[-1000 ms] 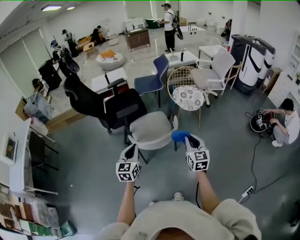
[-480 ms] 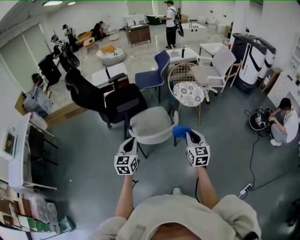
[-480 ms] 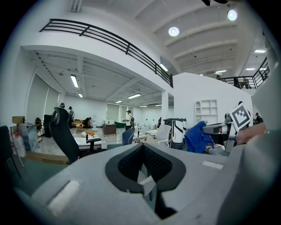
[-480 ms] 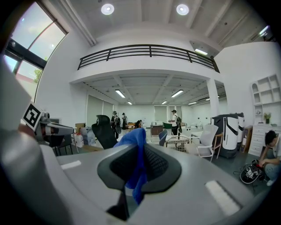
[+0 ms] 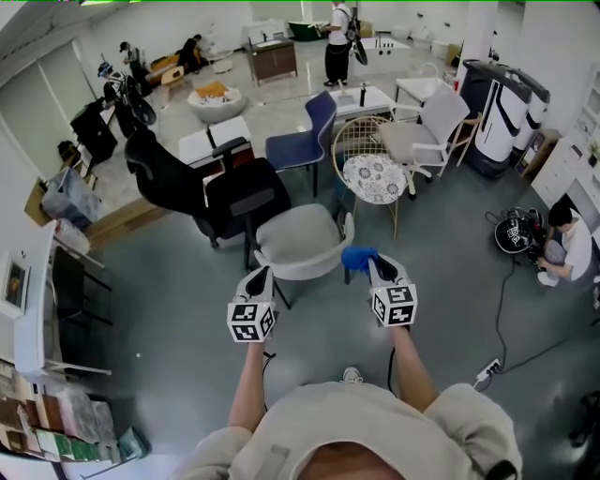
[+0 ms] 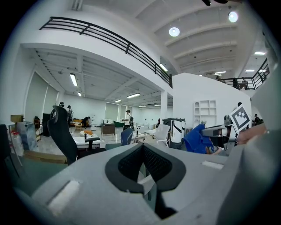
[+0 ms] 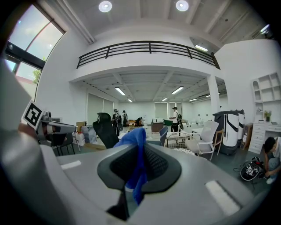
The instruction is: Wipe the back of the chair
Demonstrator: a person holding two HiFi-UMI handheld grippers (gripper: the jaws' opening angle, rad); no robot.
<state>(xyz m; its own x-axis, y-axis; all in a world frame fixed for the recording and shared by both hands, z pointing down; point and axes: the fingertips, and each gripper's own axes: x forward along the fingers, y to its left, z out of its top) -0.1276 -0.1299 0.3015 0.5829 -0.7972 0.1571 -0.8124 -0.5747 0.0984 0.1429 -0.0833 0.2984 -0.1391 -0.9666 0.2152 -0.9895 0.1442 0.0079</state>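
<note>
Right gripper point(image 5: 375, 265) jaws pinching crumpled blue cloth point(image 5: 357, 256), cloth at right edge of light-grey round-seat chair point(image 5: 298, 240). Left gripper point(image 5: 259, 276) jaws pressed together, empty, just short of chair.

Bright, even light falls from round ceiling lamps point(image 7: 104, 6) and strip lights. All views bow strongly at their edges, with dark corners. Near gripper housings blur.

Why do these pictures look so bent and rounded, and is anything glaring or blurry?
Head view: the wide lens bends straight lines around the grey chair. Left gripper view: dark round rim, bright glare from the ceiling lamps, the left gripper soft up close. Right gripper view: same rim; the blue cloth slightly soft.
</note>
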